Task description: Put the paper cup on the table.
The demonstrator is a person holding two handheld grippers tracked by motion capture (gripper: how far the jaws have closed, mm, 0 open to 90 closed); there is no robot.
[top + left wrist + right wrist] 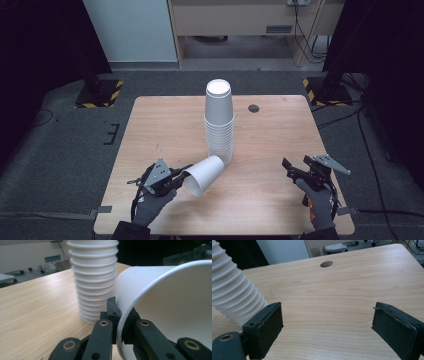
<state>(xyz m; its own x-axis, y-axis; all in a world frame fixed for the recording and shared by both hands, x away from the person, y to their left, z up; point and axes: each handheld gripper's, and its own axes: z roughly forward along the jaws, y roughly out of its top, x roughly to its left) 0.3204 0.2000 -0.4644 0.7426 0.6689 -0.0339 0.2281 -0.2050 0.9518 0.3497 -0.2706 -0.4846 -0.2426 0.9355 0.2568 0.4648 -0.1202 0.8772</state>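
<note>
A tall stack of white paper cups (219, 125) stands upside down near the table's middle; it also shows in the left gripper view (95, 277) and the right gripper view (232, 295). One single white cup (204, 174) lies tilted on its side, its base toward the stack. My left gripper (184, 176) is shut on that cup's rim, one jaw inside and one outside (121, 312); the cup's (175, 302) wall bulges to the right. My right gripper (295, 162) hovers at the front right with its jaws wide open (327, 322) and nothing between them.
The wooden table (150, 130) has a round cable hole (254, 108) behind and right of the stack, and tape tabs at its front corners. Two stand bases with yellow-black stripes (100, 92) sit on the floor beyond the far corners.
</note>
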